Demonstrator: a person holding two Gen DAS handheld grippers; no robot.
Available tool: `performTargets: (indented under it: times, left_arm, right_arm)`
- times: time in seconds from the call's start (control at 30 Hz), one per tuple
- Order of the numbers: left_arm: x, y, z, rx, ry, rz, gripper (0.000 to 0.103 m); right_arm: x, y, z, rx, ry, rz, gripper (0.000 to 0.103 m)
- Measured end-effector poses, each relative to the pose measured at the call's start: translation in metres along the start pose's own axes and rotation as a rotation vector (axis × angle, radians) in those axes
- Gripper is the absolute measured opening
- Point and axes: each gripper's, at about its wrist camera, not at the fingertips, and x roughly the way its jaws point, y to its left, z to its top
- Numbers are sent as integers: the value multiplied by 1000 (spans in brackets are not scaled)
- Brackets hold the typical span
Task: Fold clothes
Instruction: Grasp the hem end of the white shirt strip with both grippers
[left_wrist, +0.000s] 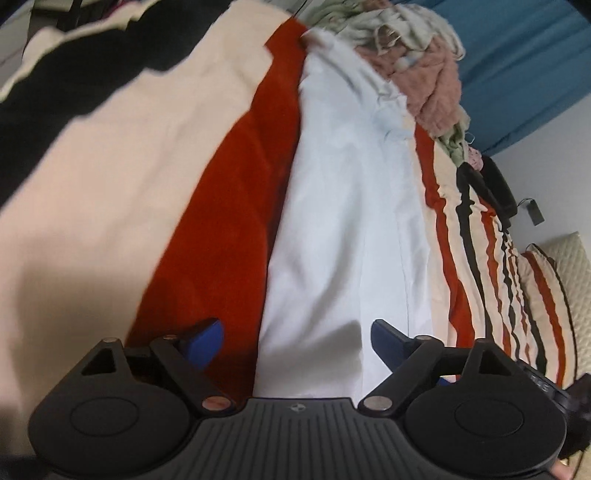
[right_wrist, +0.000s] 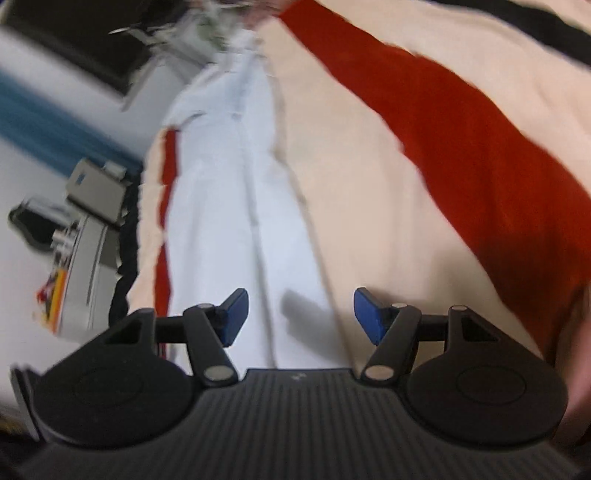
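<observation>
both grippers gape — left gripper (left_wrist: 297, 341), right gripper (right_wrist: 300, 314) — over white garment (left_wrist: 343, 229)

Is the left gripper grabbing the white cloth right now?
Apart. The left wrist view shows the left gripper open, its blue fingers spread wide with the white cloth lying between them, unpinched.

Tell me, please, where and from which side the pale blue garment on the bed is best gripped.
Probably at the near edge of the pale blue garment, approached low from the front: it lies flat and long on the striped blanket, and the open left gripper already straddles that end.
</observation>
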Motion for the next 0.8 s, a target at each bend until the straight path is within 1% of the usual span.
performTargets:
  times: [0.07,0.1,0.13,0.17,0.2,0.23,0.27,0.3,0.33,0.37,0.43,0.5,0.53,0.57,0.6,0.63,0.73,0.77,0.8]
  left_arm:
    - [0,2,-3,-4,22,-6,81]
    - [0,3,-5,-7,29,-8,75]
    - [-1,5,-8,-13,37,-10,72]
    - [-2,6,-11,-20,44,-13,66]
    - [-3,9,-14,-30,50,-18,54]
    - [-4,12,-16,-46,57,-27,48]
    - [-5,15,-18,-65,65,-38,37]
    - [-6,17,-20,-83,70,-48,28]
    - [-8,20,-21,-98,68,-54,25]
    - [-9,22,-22,-111,67,-62,23]
    - [-8,23,-25,-134,76,-85,23]
    - [-7,24,-27,-142,93,-87,26]
    - [-5,24,-28,-141,103,-81,29]
    - [-4,24,-28,-140,115,-78,36]
    - [-1,24,-29,-137,129,-77,40]
    - [2,23,-29,-133,140,-76,40]
    - [3,22,-31,-122,135,-60,31]
    - [3,22,-31,-122,130,-56,25]
    - [3,23,-31,-128,126,-61,17]
  right_arm:
    - [0,-3,-5,26,27,22,65]
    - [0,-4,-8,39,40,33,65]
    - [1,-5,-10,52,54,44,65]
    - [1,-7,-13,65,67,55,65]
    - [1,-8,-15,78,81,66,65]
    - [1,-9,-18,91,94,76,61]
    - [1,-10,-20,104,108,87,52]
    - [1,-12,-23,117,121,98,47]
    - [1,-13,-26,131,135,109,41]
    - [2,-14,-28,144,148,120,36]
    - [1,-18,-32,171,165,134,33]
    - [-1,-22,-35,194,156,120,29]
    - [0,-22,-35,189,159,104,28]
    - [3,-21,-36,177,164,84,28]
    - [6,-19,-36,166,169,63,26]
    - [9,-18,-37,154,174,41,26]
    - [12,-10,-39,100,187,10,26]
    - [13,-9,-39,91,191,14,27]
    - [12,-9,-38,93,195,28,21]
